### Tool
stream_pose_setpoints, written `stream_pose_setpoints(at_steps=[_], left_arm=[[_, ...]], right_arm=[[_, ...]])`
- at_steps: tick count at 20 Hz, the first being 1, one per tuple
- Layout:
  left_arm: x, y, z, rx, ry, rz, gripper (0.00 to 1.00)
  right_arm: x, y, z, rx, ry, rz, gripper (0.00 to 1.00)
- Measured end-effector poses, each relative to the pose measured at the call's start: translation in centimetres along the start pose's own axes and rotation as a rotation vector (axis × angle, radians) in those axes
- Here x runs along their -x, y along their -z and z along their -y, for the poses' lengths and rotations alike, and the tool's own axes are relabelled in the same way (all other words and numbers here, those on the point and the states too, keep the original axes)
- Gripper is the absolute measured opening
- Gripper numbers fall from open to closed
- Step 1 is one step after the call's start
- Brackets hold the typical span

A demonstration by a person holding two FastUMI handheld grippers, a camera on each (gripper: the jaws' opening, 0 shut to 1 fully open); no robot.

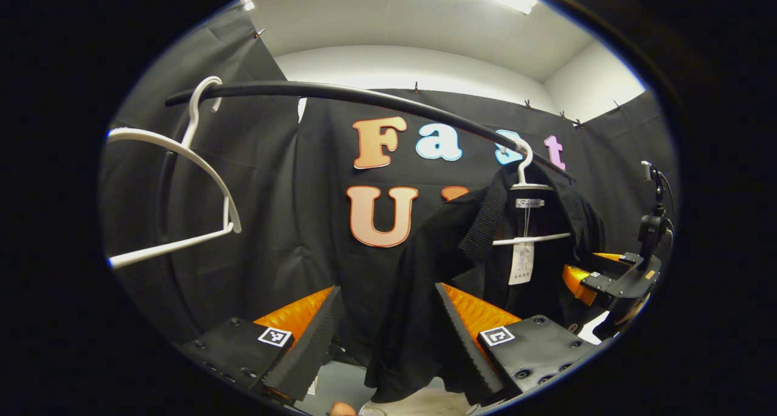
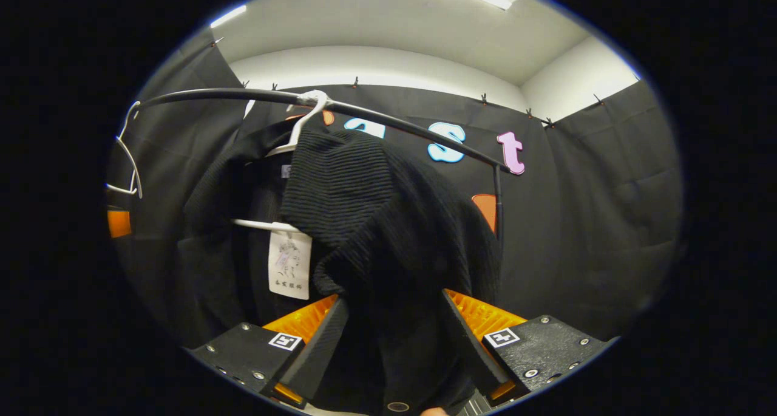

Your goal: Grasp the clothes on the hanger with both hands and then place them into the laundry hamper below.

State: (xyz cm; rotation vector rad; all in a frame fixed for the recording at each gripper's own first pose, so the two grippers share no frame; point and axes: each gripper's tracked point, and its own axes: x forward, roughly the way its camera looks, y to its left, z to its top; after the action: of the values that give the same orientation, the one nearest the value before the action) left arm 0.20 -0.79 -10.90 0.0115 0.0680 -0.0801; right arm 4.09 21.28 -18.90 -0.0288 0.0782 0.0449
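A black garment [image 1: 425, 270] hangs on a white hanger [image 1: 529, 185] from a black rail [image 1: 364, 97]. Its left side droops between the fingers of my left gripper [image 1: 385, 291], whose jaws stand wide apart around the cloth. In the right gripper view the garment's ribbed shoulder [image 2: 376, 209] falls off the hanger [image 2: 303, 121] and down between the fingers of my right gripper [image 2: 394, 297], also spread wide. The right gripper [image 1: 607, 276] appears at the garment's far side in the left gripper view. A paper tag [image 2: 289, 264] dangles inside the collar.
A bare white hanger [image 1: 200, 161] hangs at the left end of the rail, also seen as the bare hanger [image 2: 130, 161] in the right gripper view. The rail's upright post [image 2: 498, 203] stands just right of the garment. Black cloth walls close in behind and at both sides.
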Motion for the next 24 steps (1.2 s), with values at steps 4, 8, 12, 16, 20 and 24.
stream_pose_setpoints(at_steps=[4, 8, 12, 16, 20, 24], left_arm=[[-0.4, 0.4, 2.3, 0.007, 0.04, -0.003, 0.97], [-1.1, 0.7, 4.1, -0.028, 0.049, 0.009, 0.93], [-2.0, 1.6, 5.5, -0.026, 0.061, 0.005, 0.94], [-3.1, 2.6, 6.5, -0.034, 0.065, 0.001, 0.94], [-4.4, 3.4, 7.1, -0.041, 0.06, -0.002, 0.94], [-6.1, 4.9, 7.5, -0.035, 0.055, -0.023, 0.94]], right_arm=[[-0.9, 0.2, -0.2, -0.027, -0.032, -0.016, 0.93], [-2.1, 1.0, -0.5, -0.045, -0.064, -0.031, 0.87], [-3.7, 1.8, -0.2, -0.081, -0.089, -0.041, 0.56], [-4.6, 1.8, 0.7, -0.118, -0.102, -0.038, 0.33], [-3.3, 1.6, -1.0, -0.15, -0.183, -0.019, 0.22], [-0.7, 2.4, -2.0, -0.08, -0.2, 0.02, 0.38]])
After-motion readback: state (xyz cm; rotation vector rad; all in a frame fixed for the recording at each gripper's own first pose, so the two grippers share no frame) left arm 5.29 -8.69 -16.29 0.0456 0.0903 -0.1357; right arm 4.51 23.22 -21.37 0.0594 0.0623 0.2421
